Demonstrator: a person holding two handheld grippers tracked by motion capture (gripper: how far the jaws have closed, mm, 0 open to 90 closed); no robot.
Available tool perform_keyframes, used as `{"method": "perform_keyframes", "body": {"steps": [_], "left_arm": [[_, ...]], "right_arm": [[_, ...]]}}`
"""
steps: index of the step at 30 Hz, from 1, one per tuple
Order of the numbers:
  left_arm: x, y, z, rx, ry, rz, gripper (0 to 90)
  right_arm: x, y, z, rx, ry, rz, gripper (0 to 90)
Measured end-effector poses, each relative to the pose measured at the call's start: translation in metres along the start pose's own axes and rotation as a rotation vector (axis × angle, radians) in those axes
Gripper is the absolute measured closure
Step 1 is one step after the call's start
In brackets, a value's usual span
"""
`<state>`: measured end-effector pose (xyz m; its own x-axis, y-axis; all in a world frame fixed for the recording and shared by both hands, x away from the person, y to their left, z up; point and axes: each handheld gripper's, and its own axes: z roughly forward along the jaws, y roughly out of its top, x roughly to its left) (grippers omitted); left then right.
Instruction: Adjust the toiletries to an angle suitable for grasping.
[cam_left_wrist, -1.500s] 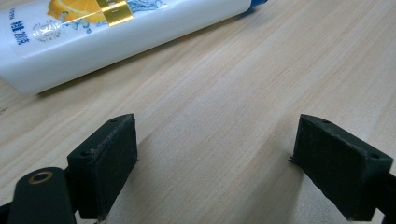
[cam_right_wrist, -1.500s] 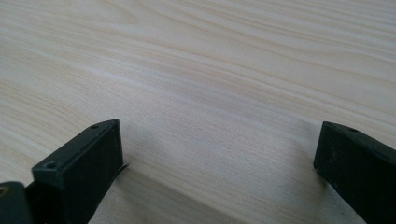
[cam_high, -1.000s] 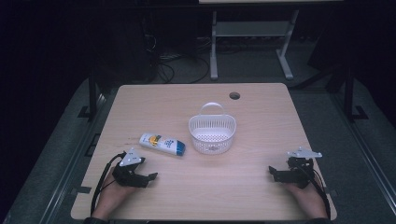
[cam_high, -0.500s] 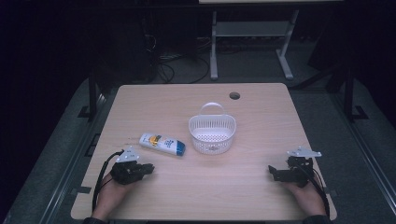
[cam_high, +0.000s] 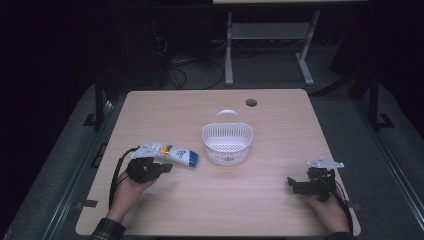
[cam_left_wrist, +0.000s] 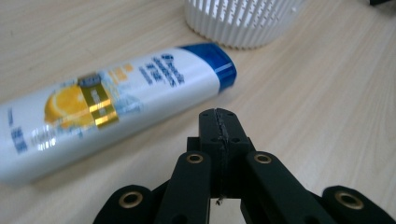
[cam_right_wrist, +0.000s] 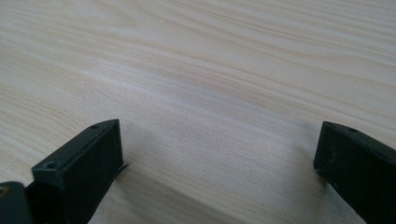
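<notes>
So the left tongs (cam_high: 162, 167) are pressed together, jaws flat against each other with nothing between them, and they sit low over the tabletop (cam_high: 215, 205) right beside the bottle (cam_high: 170, 153). The bottle lies on its side just past the tips and a bit to their left, close but not touching as far as I can tell. In the left gripper view the bottle (cam_left_wrist: 116, 102) is a white one with a blue cap, a lemon picture and a gold band, and the blue cap end points toward the basket (cam_left_wrist: 240, 21), which sits just beyond it, with a small gap between the two. From the high view the basket (cam_high: 227, 142) is white, slatted, with its handle standing up at the far rim, and it lies ahead of the left tongs and off to their right, about midway between the two hands. The right tongs (cam_high: 291, 184) are spread wide, nothing in them, resting near the tabletop edge well apart from the basket and the bottle. In the right gripper view the right tongs (cam_right_wrist: 217, 154) just have bare wood grain between the two black jaws. Each hand comes in from the near edge, the left hand (cam_high: 131, 186) behind its tongs.
</notes>
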<state>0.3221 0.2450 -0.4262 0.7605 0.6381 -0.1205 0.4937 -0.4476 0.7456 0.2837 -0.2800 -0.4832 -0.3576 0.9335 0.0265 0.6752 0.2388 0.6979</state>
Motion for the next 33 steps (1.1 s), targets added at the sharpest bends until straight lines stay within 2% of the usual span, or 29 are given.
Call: {"method": "perform_keyframes", "body": {"steps": [5,13,20,27,32,33], "left_arm": [[0.007,0.015,0.011,0.004,-0.016,-0.002,90.0],[0.011,0.035,0.026,-0.007,-0.013,0.0,89.9],[0.012,0.051,0.053,0.006,-0.019,0.016,89.9],[0.014,0.057,0.073,0.029,-0.005,-0.004,90.0],[0.012,0.062,0.083,0.071,0.018,0.016,90.0],[0.012,0.063,0.087,0.092,0.022,0.023,90.0]], "right_arm": [[0.0,0.0,0.0,-0.001,0.0,-0.001,0.8],[0.0,0.0,0.0,-0.001,0.0,-0.001,0.7],[0.0,0.0,0.0,0.0,0.0,0.0,0.8],[0.0,0.0,0.0,0.0,0.0,0.0,0.8],[0.0,0.0,0.0,0.0,0.0,0.0,0.8],[0.0,0.0,0.0,0.0,0.0,0.0,0.7]]}}
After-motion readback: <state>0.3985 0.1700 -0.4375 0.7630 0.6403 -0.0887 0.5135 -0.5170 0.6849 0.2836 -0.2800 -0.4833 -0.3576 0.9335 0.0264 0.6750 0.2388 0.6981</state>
